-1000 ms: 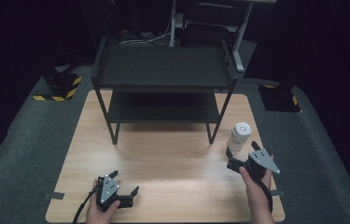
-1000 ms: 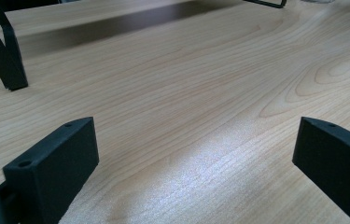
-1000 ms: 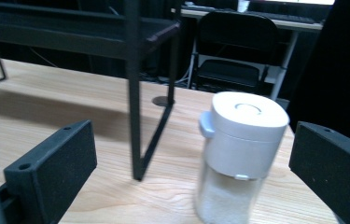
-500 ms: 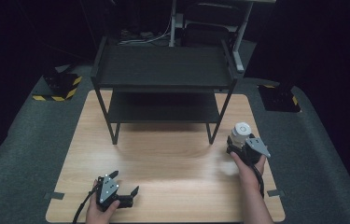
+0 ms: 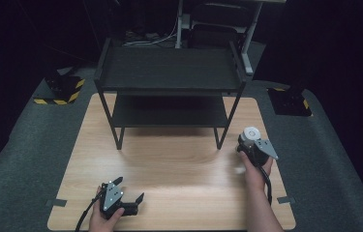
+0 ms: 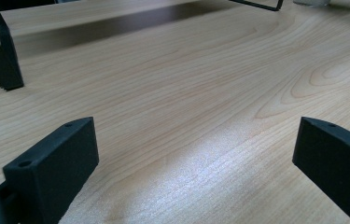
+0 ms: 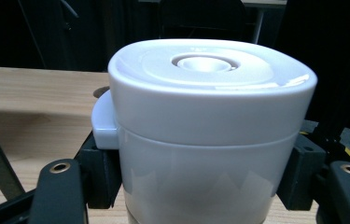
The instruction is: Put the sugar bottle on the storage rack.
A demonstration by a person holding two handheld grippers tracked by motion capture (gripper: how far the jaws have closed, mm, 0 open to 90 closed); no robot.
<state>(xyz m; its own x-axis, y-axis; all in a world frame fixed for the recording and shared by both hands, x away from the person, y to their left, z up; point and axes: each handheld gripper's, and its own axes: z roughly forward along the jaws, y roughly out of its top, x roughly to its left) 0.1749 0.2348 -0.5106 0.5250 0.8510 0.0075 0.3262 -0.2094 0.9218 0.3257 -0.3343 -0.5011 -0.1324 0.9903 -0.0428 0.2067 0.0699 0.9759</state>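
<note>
the white jar (image 7: 210, 135) is clamped by the just-closed right gripper (image 5: 251, 145); it should be lifted upright, slowly. the left gripper (image 5: 127, 199) is held wide open, empty.

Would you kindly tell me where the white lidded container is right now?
In the high view the white container stands at the table's right side, just right of the black shelf's front right leg, clasped between the right gripper's fingers.

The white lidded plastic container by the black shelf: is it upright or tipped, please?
Upright: the white lidded plastic container has its lid level on top, the right gripper clamped on its sides.
</note>
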